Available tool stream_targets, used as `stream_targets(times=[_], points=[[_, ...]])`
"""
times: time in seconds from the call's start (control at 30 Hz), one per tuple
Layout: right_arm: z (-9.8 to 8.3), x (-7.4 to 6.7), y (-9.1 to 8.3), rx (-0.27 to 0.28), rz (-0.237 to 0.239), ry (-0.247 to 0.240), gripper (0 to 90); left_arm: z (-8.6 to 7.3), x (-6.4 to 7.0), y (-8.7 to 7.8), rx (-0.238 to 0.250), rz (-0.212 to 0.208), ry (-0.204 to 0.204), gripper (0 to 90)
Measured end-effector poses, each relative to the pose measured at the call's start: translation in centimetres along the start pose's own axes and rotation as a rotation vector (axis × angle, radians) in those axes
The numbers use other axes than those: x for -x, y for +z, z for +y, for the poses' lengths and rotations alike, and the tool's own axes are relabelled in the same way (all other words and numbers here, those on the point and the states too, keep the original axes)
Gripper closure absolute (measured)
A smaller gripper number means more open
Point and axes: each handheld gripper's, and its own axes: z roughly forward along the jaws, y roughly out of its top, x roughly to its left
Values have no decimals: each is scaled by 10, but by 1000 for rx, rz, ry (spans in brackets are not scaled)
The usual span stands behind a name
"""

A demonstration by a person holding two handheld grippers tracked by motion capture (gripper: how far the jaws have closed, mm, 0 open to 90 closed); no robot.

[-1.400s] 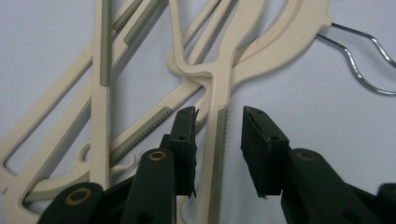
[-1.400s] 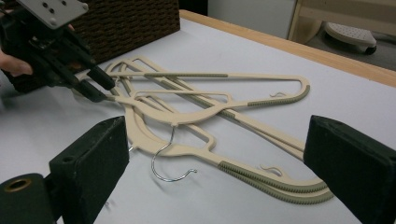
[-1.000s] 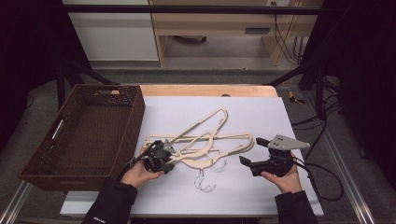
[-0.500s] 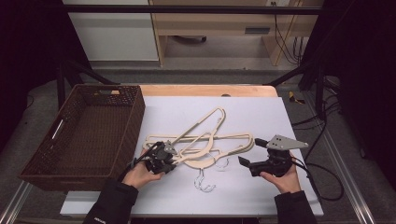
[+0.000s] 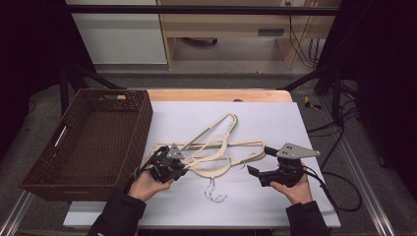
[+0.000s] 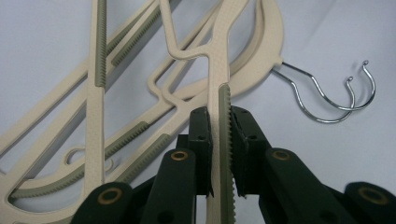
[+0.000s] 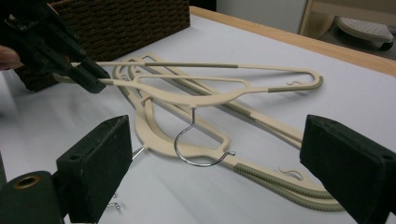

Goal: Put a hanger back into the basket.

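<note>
Three cream hangers (image 5: 216, 150) lie piled on the white table (image 5: 305, 123). They look light, thin, stiff and smooth. The left gripper (image 6: 219, 154) has just closed on one hanger's ridged arm, a good non-slip spot. The right gripper (image 7: 224, 172) waits with jaws apart. A brown basket (image 5: 88, 132) sits farther left.

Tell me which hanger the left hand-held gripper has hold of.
The top hanger, lifted at one end: the left hand-held gripper pinches its arm by the ribbed strip. The other hangers lie flat on the table.
</note>
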Motion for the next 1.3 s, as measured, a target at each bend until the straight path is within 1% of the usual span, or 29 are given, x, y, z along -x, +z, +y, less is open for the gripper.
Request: stream_targets(times=[0.17, 0.2, 0.27, 0.3, 0.33, 0.43, 0.47, 0.5, 0.57, 0.6, 0.63, 0.67, 0.73, 0.77, 0.8, 0.83, 0.87, 0.9, 1.0, 1.03, 1.07, 1.1, 1.17, 1.2, 1.3], points=[[-3, -2, 8, -26, 5, -8, 94, 2, 1, -8, 42, 3, -28, 793], [-3, -2, 8, -26, 5, -8, 94, 3, 0, -10, 46, 6, -26, 793], [-5, -3, 12, -30, 8, -6, 95, 4, 0, -15, 70, 4, -38, 793], [-7, -4, 16, -43, 15, -1, 95, 4, 0, -17, 79, 6, -42, 794], [-7, -4, 16, -43, 15, -1, 95, 4, 1, -20, 87, 3, -46, 794], [-11, -7, 26, -71, 24, -8, 100, 6, 2, -27, 117, -1, -52, 795], [-11, -7, 26, -71, 24, -8, 100, 6, 2, -27, 117, -1, -52, 796], [-13, -9, 31, -73, 32, -4, 116, 7, 3, -30, 132, 2, -55, 796], [-13, -10, 32, -70, 31, 1, 125, 7, 4, -32, 138, 1, -56, 797], [-14, -10, 34, -57, 34, 5, 140, 8, 5, -33, 145, 2, -56, 797], [-14, -10, 36, -42, 35, 18, 157, 8, 6, -34, 145, 2, -55, 798], [-13, -11, 38, -29, 41, 27, 177, 9, 7, -35, 151, 4, -52, 799], [-12, -12, 43, -6, 42, 26, 219, 10, 10, -35, 150, 2, -45, 799], [-10, -13, 47, 6, 37, 17, 249, 10, 11, -35, 148, -1, -43, 799], [-9, -14, 49, 12, 40, 21, 267, 10, 12, -35, 145, 0, -39, 800], [-7, -14, 55, 27, 38, 19, 324, 10, 12, -35, 145, 1, -39, 800], [-5, -15, 59, 36, 36, 16, 359, 10, 13, -35, 144, 0, -38, 800], [-5, -15, 59, 36, 36, 16, 359, 10, 13, -35, 144, -1, -38, 800], [-1, -15, 67, 64, 37, 29, 478, 8, 12, -35, 138, -4, -44, 800], [0, -16, 72, 79, 40, 41, 561, 7, 12, -34, 135, -7, -45, 801], [0, -16, 72, 79, 40, 41, 561, 7, 12, -34, 132, -8, -45, 801], [1, -16, 72, 84, 35, 44, 593, 7, 12, -33, 127, -11, -41, 800], [1, -15, 73, 95, 43, 54, 663, 6, 13, -32, 123, -13, -42, 800], [1, -14, 73, 101, 37, 56, 717, 5, 13, -32, 122, -13, -42, 800], [1, -15, 72, 106, 43, 49, 794, 4, 14, -31, 118, -15, -43, 800]])
